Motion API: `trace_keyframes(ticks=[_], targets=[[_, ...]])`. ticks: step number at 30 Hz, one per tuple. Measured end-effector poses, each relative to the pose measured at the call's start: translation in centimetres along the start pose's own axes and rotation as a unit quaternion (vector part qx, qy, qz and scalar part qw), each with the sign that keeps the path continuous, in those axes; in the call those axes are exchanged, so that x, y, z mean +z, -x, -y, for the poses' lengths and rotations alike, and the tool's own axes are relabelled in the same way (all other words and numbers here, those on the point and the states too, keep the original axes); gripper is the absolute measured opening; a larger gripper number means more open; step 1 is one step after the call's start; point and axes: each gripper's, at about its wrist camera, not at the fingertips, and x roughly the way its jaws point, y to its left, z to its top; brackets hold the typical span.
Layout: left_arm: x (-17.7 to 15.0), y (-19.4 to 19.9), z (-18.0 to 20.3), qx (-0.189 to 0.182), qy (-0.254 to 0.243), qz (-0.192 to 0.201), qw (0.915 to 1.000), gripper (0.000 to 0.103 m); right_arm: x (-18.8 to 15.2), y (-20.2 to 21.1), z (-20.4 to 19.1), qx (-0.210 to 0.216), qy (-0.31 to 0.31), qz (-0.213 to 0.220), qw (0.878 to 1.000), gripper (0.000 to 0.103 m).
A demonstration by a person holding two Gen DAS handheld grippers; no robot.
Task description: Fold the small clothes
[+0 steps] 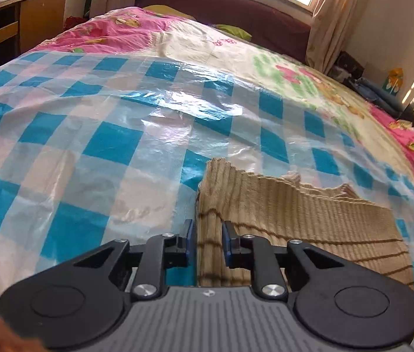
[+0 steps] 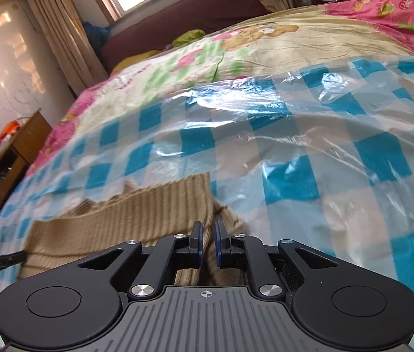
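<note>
A: Knitwear, beige and ribbed: in the left wrist view, a small sweater (image 1: 280, 214) lies on a blue checked plastic sheet (image 1: 89, 135) spread over the bed.

B: Where is it from the jaws?

A: At twelve to three o'clock. The left gripper (image 1: 208, 242) has its jaws narrowed around the garment's left edge; fabric fills the gap. Its long axis runs toward three o'clock.

B: And the right wrist view?

A: The same sweater (image 2: 124, 211) stretches from twelve toward nine o'clock. The right gripper (image 2: 208, 245) has jaws nearly together over the opposite edge; cloth sits between them, but firm pinching I cannot tell.

B: Containers?

A: None visible. Each hand seems equally near its own edge.
</note>
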Motion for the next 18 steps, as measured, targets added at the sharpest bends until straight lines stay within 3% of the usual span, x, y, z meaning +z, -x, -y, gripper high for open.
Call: trace_keyframes(ticks=[4,7,11,13,18], targets=[[-2.7,3.5,0.4,-0.032,0.008,-0.007,0.9994,0.035,-4.0,4.2,0.0,0.024,0.006,-0.028,0.999,0.018],[-5.3,4.8,1.5,-0.051,-0.004,-0.03,0.9982,0.039,-6.6,4.9,-0.1,0.035,0.004,-0.056,0.998,0.022],[-8.0,4.1,1.7,-0.023,-0.018,-0.065,0.9975,0.038,-8.2,3.8,-0.1,0.029,0.019,-0.077,0.996,0.018],[-8.7,3.7,1.3,0.011,-0.035,-0.072,0.9968,0.023,-8.2,3.6,0.1,0.007,0.026,-0.077,0.997,0.006],[-8.3,3.4,0.0,0.033,-0.028,-0.082,0.9957,0.013,-7.6,4.2,1.8,-0.028,0.022,-0.076,0.997,0.004]])
